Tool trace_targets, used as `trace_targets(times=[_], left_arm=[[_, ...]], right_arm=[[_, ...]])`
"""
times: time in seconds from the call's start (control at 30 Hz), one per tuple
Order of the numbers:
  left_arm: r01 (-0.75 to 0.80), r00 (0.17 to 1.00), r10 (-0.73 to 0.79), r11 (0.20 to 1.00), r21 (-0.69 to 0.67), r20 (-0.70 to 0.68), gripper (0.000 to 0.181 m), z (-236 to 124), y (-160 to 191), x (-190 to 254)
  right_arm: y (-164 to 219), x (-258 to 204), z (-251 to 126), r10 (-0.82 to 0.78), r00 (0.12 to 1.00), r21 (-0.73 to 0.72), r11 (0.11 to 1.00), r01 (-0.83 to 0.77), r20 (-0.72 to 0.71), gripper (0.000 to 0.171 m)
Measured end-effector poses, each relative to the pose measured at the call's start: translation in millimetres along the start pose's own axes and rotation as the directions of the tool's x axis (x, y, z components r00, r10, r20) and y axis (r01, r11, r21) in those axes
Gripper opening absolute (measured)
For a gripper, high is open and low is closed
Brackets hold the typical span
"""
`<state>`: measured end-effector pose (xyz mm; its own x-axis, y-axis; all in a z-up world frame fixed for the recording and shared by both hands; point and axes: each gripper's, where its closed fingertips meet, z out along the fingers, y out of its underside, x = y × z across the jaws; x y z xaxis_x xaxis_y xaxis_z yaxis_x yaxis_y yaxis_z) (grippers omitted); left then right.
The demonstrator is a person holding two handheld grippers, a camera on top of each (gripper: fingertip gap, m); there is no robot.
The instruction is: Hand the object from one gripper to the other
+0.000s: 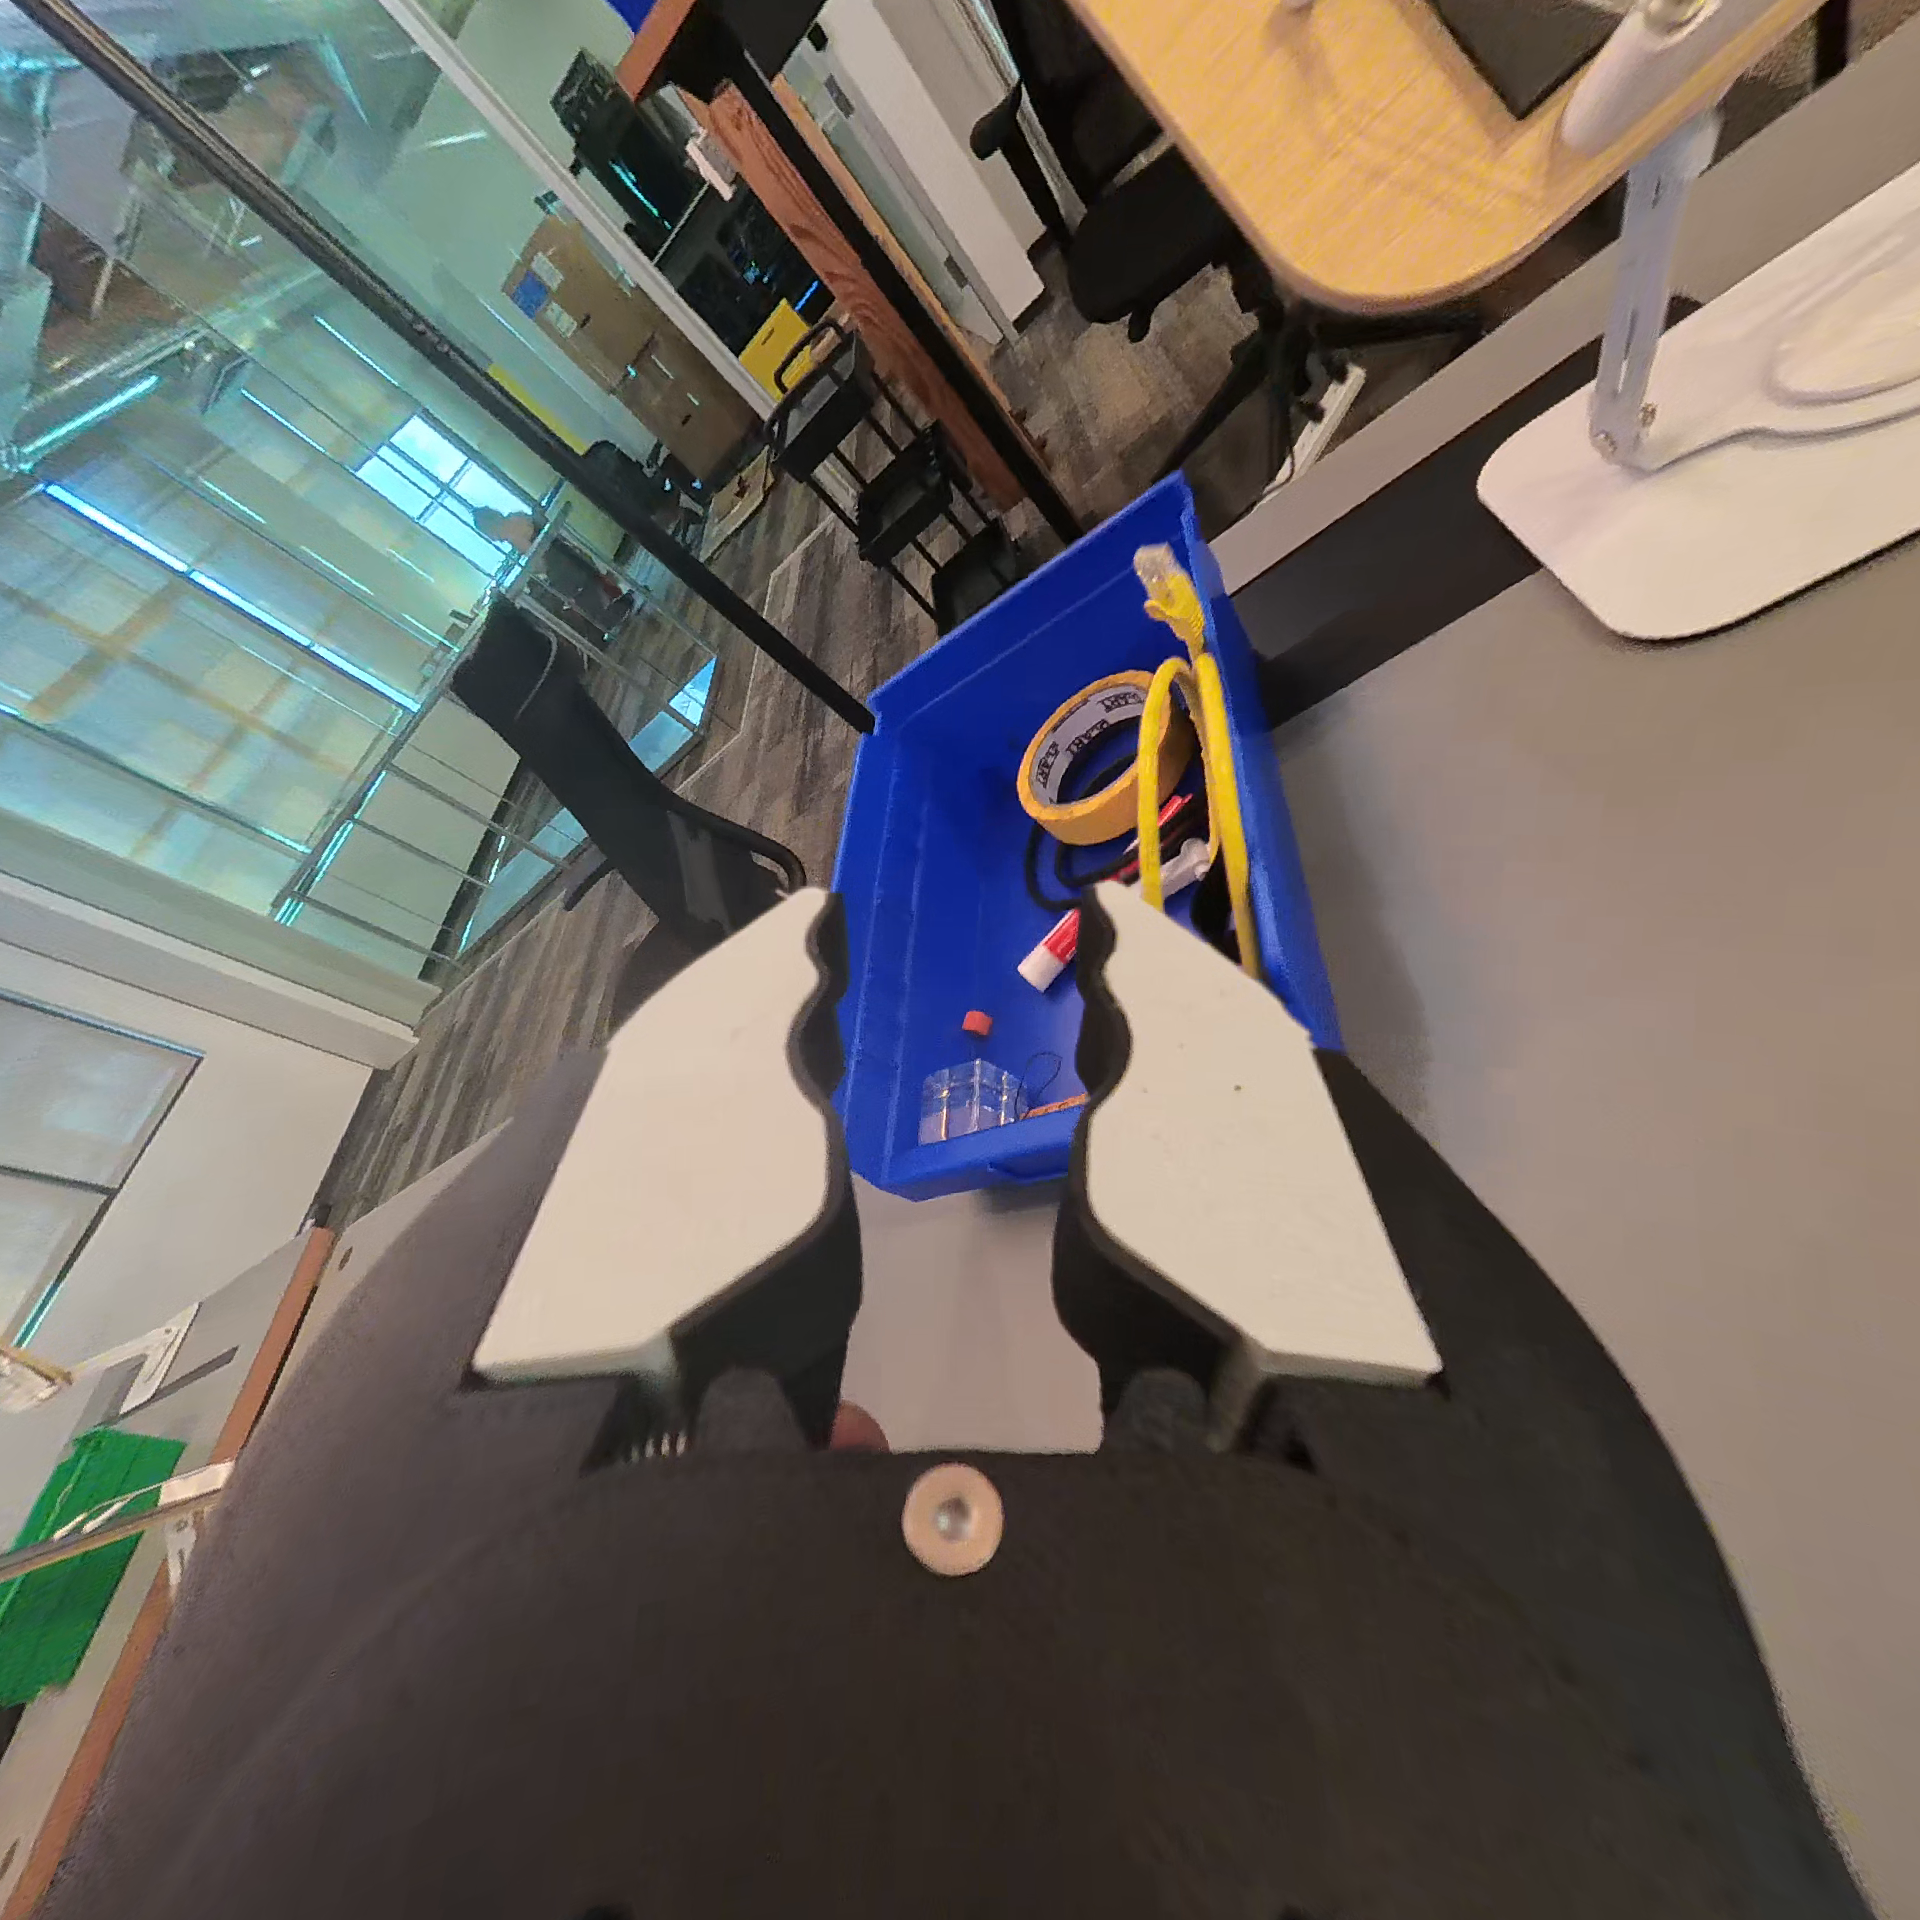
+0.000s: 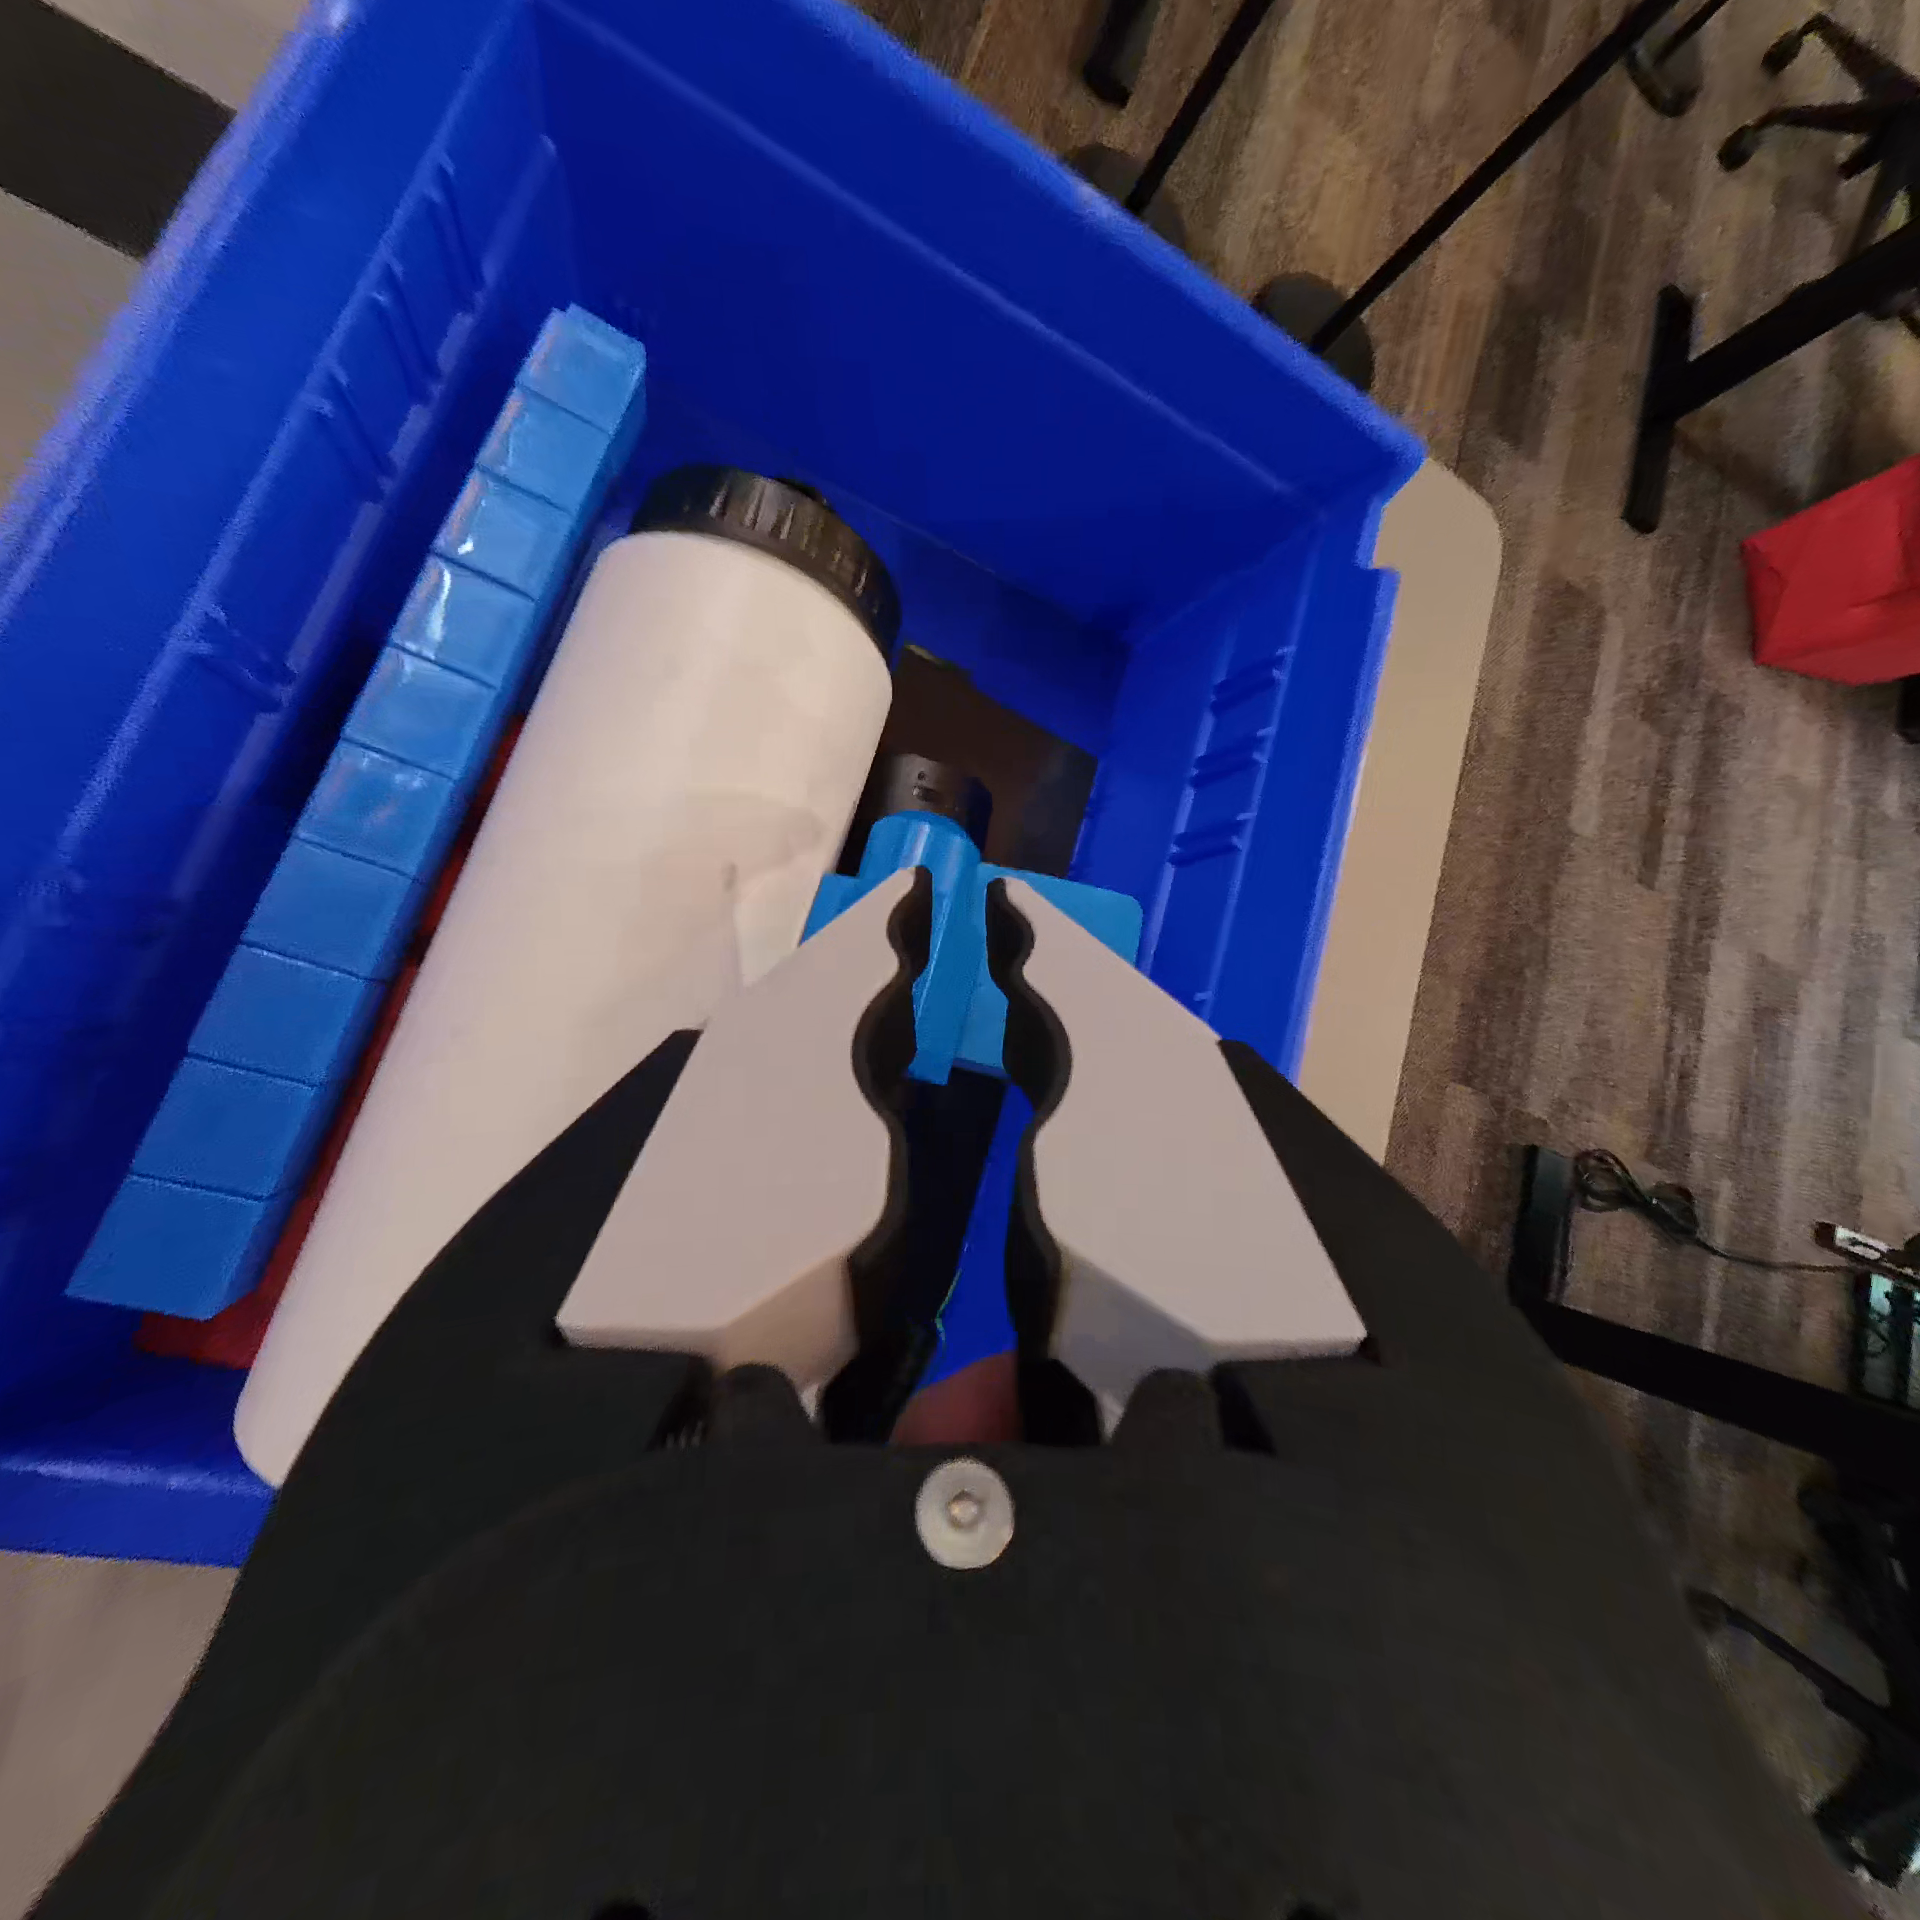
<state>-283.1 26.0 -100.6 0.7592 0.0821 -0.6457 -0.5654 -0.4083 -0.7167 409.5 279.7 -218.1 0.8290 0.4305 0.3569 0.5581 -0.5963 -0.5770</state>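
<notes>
Right claw (image 2: 956, 894), frame centre: clenched on a light-blue plastic piece (image 2: 971, 971) with flat wings, inside a large blue bin (image 2: 1039, 343). Judged step: pick-up, handover not yet begun. Next: lift clear of the white bottle (image 2: 623, 883) touching on the left, then carry toward the other claw. A segmented blue bar (image 2: 395, 790) lies along the bin's left wall.

Left claw (image 1: 951, 925): released, empty, over the desk (image 1: 1610, 1039). Smaller blue tray (image 1: 894, 883) beyond holds yellow tape (image 1: 1091, 769), yellow cable (image 1: 1195, 727), glue stick (image 1: 1049, 951).

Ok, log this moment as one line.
right gripper: shut on light blue plastic part over blue bin | left gripper: open, empty | handover: not yet
</notes>
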Motion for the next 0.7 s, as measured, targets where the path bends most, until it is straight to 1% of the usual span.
trace_targets(times=[0.1, 0.17, 0.2, 0.33, 0.37, 0.43, 0.53, 0.57, 0.63, 0.7], left_arm=[[-0.042, 0.999, 0.042, 0.999, -0.006, -0.009, 0.035, 8.3, 8.6, -0.8], [-0.087, 0.993, 0.087, 0.996, 0.005, -0.076, 0.033, 17.4, 10.8, 7.8], [-0.117, 0.987, 0.115, 0.993, -0.011, -0.115, 0.035, 23.9, 14.2, 12.2], [-0.234, 0.952, 0.21, 0.968, -0.089, -0.221, 0.045, 60.6, 25.3, 13.5], [-0.273, 0.941, 0.242, 0.955, -0.111, -0.236, 0.044, 72.3, 28.8, 10.5], [-0.355, 0.901, 0.293, 0.921, -0.158, -0.319, 0.046, 94.8, 40.1, 11.5], [-0.342, 0.869, 0.215, 0.912, -0.226, -0.446, 0.045, 125.3, 52.8, 20.7], [-0.339, 0.865, 0.193, 0.905, -0.256, -0.463, 0.045, 136.4, 58.4, 22.0], [-0.383, 0.84, 0.182, 0.867, -0.32, -0.512, 0.042, 154.4, 76.6, 27.5], [-0.451, 0.808, 0.194, 0.81, -0.374, -0.556, 0.038, 168.3, 97.7, 34.2]], right_arm=[[-7.6, 2.2, -5.5, 0.0, 1.0, 0.028, 1.0, 0.0, -0.02, 0.008], [-12.7, 4.6, -9.5, 0.006, 0.999, 0.043, 0.999, -0.004, -0.04, 0.016], [-14.8, 4.9, -11.4, 0.005, 0.999, 0.049, 0.999, -0.003, -0.045, 0.02], [-22.6, 8.1, -18.7, -0.013, 0.996, 0.072, 0.997, 0.019, -0.083, 0.027], [-25.1, 8.1, -20.5, -0.015, 0.996, 0.081, 0.996, 0.022, -0.086, 0.027], [-29.0, 6.2, -23.5, -0.031, 0.996, 0.094, 0.995, 0.039, -0.087, 0.026], [-33.0, 6.3, -25.3, -0.05, 0.993, 0.1, 0.993, 0.061, -0.108, 0.026], [-34.2, 5.1, -25.2, -0.053, 0.993, 0.103, 0.993, 0.064, -0.105, 0.026], [-35.9, 4.2, -24.6, -0.061, 0.992, 0.107, 0.992, 0.072, -0.107, 0.026], [-35.5, 4.7, -24.0, -0.069, 0.991, 0.101, 0.992, 0.08, -0.113, 0.026]])
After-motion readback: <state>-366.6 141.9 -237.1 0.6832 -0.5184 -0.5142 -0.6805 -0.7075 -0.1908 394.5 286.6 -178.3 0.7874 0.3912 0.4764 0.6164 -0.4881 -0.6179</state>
